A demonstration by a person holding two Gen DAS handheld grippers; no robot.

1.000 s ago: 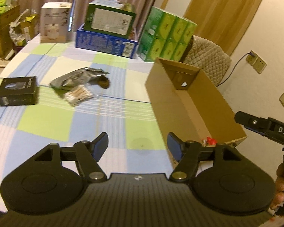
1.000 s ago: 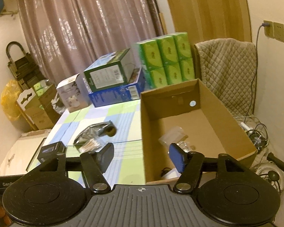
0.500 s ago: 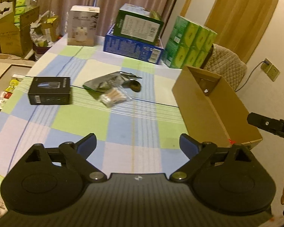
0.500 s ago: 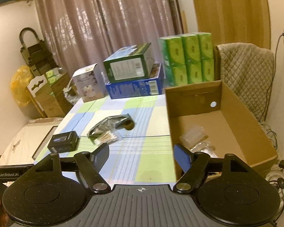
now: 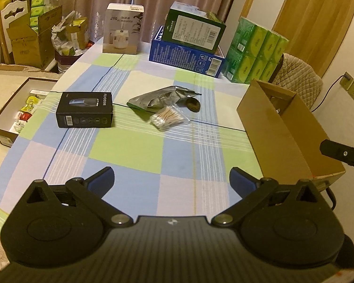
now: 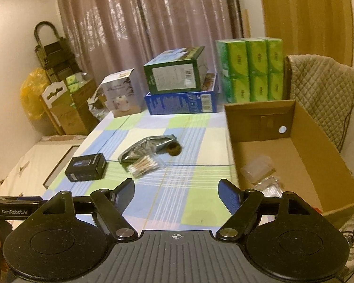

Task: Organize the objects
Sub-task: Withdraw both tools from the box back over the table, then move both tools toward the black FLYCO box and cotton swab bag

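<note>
**Both tools released and swinging back toward the loose items on the desk**

The desk (image 5: 134, 151), covered in a checked cloth, is filling the area ahead of both tools. The cardboard box (image 5: 278, 139) is sitting at the desk's right edge, now to the right of the left tool (image 5: 171, 180) rather than directly ahead of it as it was a second ago. In the right wrist view the box (image 6: 328, 146) is lying ahead and to the right of the right tool (image 6: 176, 194), and clear packets (image 6: 259, 169) are already resting on its floor.

The left tool is opening: its jaws are spreading from a narrow gap to a wide one, with nothing between them. The right tool is also standing released and empty, its jaws having widened over the same second. Both views are turning away from the box toward the middle of the desk.

This is indicating, as a judgement, that one deposit is finished and the next pick is being set up.

Items still waiting, well ahead of the left tool:
- the black carton (image 5: 85, 109), ahead and to the left;
- the silver pouch (image 5: 160, 99), straight ahead;
- the bag of cotton swabs (image 5: 168, 118), touching the pouch on its near side;
- the small dark round object (image 5: 193, 105), just right of the pouch.

None of these is being touched. The stacked cartons at the far edge are standing well beyond them.
</note>
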